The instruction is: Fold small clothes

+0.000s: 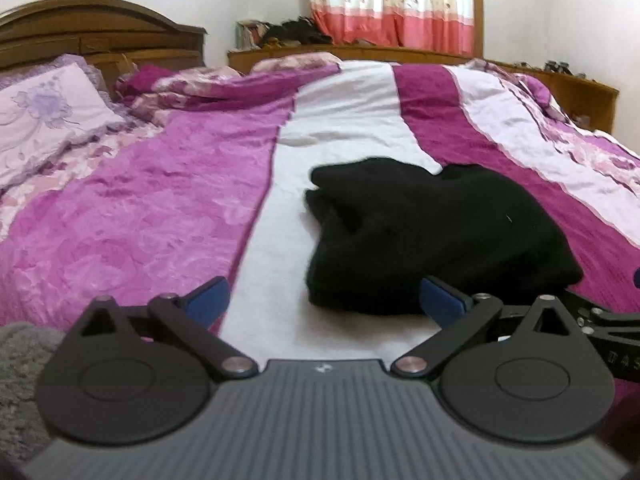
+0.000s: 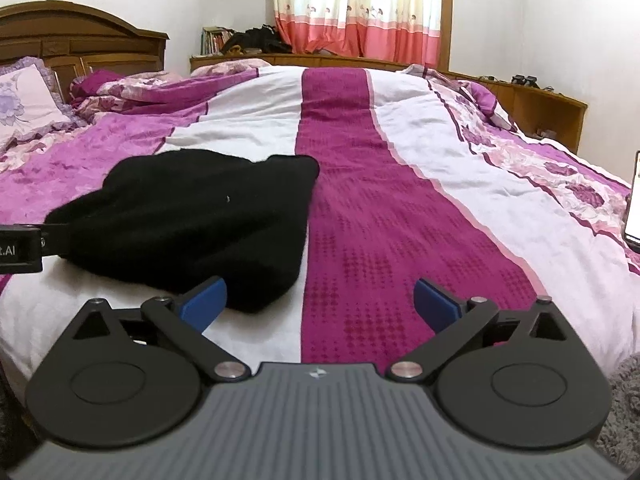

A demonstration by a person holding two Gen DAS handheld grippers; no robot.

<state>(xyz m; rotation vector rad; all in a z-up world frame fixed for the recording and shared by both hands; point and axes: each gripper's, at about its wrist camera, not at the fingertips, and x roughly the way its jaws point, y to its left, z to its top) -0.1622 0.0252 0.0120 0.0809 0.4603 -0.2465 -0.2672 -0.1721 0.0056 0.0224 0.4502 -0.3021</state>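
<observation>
Both our grippers, left point(image 1: 325, 300) and right point(image 2: 320, 300), gape wide, grasping nothing; black garment point(image 1: 432, 236) lies bunched on bedspread point(image 1: 140, 220) just ahead.

black garment point(image 1: 432, 236) crumpled on bedspread point(image 1: 140, 216)

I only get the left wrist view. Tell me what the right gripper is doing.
Observer: The right gripper has its jaws wide open, gripping nothing.
Operator: Say where it sits against the garment.
Observer: The black garment has its near corner just ahead of the finger on the picture's left; the rest of the gap faces the magenta stripe.
Operator: Report what's off to its right.
Observer: A phone with a lit screen shows at the picture's right edge.
</observation>
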